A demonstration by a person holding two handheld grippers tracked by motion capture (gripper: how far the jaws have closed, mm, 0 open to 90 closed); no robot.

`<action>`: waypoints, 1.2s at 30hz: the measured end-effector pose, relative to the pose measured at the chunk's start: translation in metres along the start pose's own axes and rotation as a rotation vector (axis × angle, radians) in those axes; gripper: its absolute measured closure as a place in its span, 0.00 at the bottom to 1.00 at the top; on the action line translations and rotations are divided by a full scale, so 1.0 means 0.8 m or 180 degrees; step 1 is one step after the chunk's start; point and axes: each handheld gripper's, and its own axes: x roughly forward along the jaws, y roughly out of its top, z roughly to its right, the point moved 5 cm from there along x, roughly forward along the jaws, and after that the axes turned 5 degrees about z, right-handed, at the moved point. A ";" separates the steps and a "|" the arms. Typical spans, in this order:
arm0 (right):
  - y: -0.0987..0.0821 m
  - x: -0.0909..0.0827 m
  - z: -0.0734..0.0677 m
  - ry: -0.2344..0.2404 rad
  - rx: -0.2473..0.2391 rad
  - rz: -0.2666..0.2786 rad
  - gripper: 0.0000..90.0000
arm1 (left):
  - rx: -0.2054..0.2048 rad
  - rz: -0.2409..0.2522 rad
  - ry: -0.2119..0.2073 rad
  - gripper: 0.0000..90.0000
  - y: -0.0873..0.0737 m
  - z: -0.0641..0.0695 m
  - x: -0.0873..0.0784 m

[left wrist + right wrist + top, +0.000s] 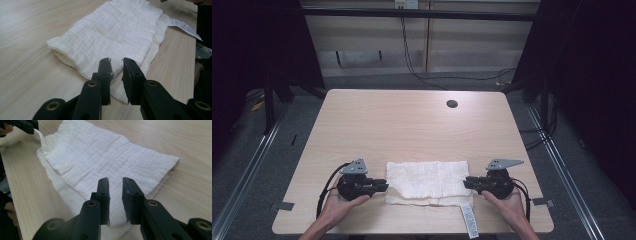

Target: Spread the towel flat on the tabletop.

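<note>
The folded white muslin cloth [427, 181] lies flat near the front edge of the light wooden desk [412, 125]. The left gripper [381, 187] and the right gripper [468, 183] flank its ends, jaws slightly apart, holding nothing.

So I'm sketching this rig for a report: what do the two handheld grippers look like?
Both the left gripper and right gripper are black, each with two flat jaws pinned by brass-coloured rivets. Each carries a grey three-cornered plate on top and trails a black cable. The person's forearms show no sleeves.
</note>
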 end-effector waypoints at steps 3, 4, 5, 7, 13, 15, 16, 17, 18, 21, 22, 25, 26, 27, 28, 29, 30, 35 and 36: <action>-0.001 0.000 0.000 -0.0026 0.0017 -0.0010 0.83 | -0.0013 0.0060 0.0044 0.80 0.006 -0.004 0.002; -0.001 0.001 -0.001 -0.0030 0.0036 -0.0006 0.81 | -0.0026 0.0075 0.0039 0.78 0.008 -0.006 0.003; -0.002 0.002 -0.001 -0.0045 0.0035 -0.0016 0.80 | -0.0044 0.0070 0.0036 0.76 0.011 -0.007 0.005; -0.003 0.006 -0.002 -0.0033 0.0044 -0.0050 0.79 | -0.0020 0.0078 0.0045 0.72 0.017 -0.009 0.009; -0.001 0.015 -0.002 -0.0042 0.0045 -0.0064 0.79 | -0.0003 -0.0020 0.0036 0.74 0.025 -0.014 0.029; -0.004 0.023 0.000 -0.0085 0.0040 -0.0152 0.80 | -0.0035 -0.0128 0.0058 0.77 0.020 -0.022 0.046; -0.006 0.027 0.002 -0.0163 0.0047 -0.0202 0.80 | -0.0032 -0.0190 0.0056 0.80 0.017 -0.026 0.053; -0.007 0.030 0.005 -0.0171 0.0056 -0.0248 0.79 | -0.0009 -0.0284 0.0102 0.81 0.012 -0.029 0.061; -0.008 0.034 0.007 -0.0167 0.0034 -0.0286 0.79 | 0.0004 -0.0316 0.0130 0.82 0.010 -0.031 0.064; -0.007 0.039 0.017 -0.0237 0.0046 -0.0289 0.79 | 0.0052 -0.0379 0.0109 0.83 0.007 -0.029 0.069; -0.006 0.039 0.021 -0.0279 0.0032 -0.0273 0.79 | 0.0028 -0.0369 0.0100 0.82 0.007 -0.028 0.070; -0.002 0.041 0.034 -0.0345 0.0088 -0.0220 0.79 | -0.0049 -0.0340 0.0112 0.81 0.008 -0.031 0.072; 0.000 0.041 0.038 -0.0360 0.0095 -0.0201 0.79 | -0.0078 -0.0320 0.0124 0.81 0.009 -0.033 0.074; 0.001 0.042 0.040 -0.0363 0.0108 -0.0195 0.79 | -0.0086 -0.0302 0.0138 0.81 0.009 -0.034 0.076; 0.002 0.043 0.042 -0.0367 0.0104 -0.0196 0.79 | -0.0057 -0.0300 0.0125 0.82 0.010 -0.033 0.078; 0.005 0.044 0.046 -0.0393 0.0104 -0.0210 0.78 | -0.0084 -0.0292 0.0126 0.82 0.011 -0.033 0.080; 0.007 0.046 0.048 -0.0428 0.0077 -0.0227 0.78 | -0.0102 -0.0297 0.0122 0.81 0.013 -0.033 0.082; 0.010 0.047 0.054 -0.0416 0.0060 -0.0199 0.77 | -0.0087 -0.0346 0.0109 0.75 0.015 -0.023 0.079; 0.011 0.046 0.054 -0.0418 0.0059 -0.0180 0.76 | -0.0082 -0.0304 0.0108 0.75 0.016 -0.022 0.077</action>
